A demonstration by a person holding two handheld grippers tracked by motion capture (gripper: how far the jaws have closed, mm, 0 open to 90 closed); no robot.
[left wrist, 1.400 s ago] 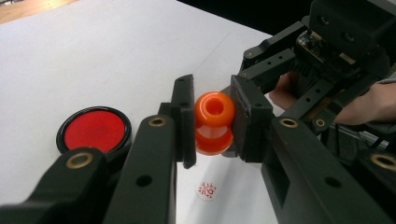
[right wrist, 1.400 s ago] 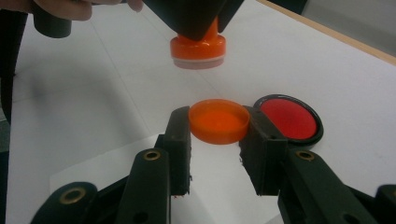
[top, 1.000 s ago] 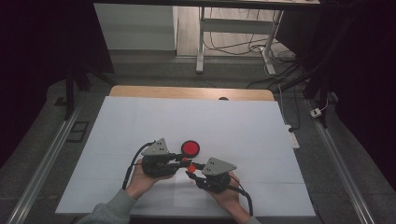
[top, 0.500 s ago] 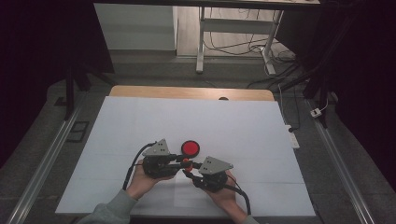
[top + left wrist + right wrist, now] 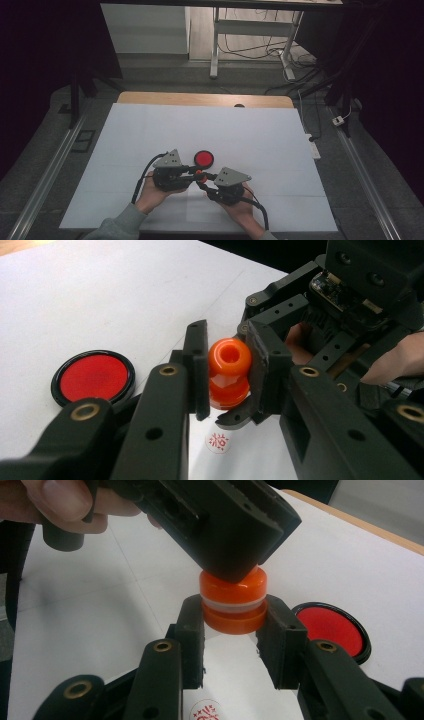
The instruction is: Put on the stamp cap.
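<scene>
A small orange stamp (image 5: pixel 199 174) is held just above the white sheet between both grippers, near the front edge. My left gripper (image 5: pixel 229 365) is shut on the stamp's rounded upper part (image 5: pixel 229 357). My right gripper (image 5: pixel 234 625) is shut on its wider lower ring (image 5: pixel 234 619), coming in from the opposite side. In the high view the left gripper (image 5: pixel 195 171) and right gripper (image 5: pixel 201 180) meet tip to tip. A round red ink pad (image 5: pixel 204 158) with a black rim lies on the sheet just behind them.
A red stamped mark (image 5: pixel 218 441) sits on the white sheet (image 5: pixel 225 125) under the stamp. The wooden table edge (image 5: pixel 205 99) runs along the back. A white power strip (image 5: pixel 313 146) lies off the sheet's right side.
</scene>
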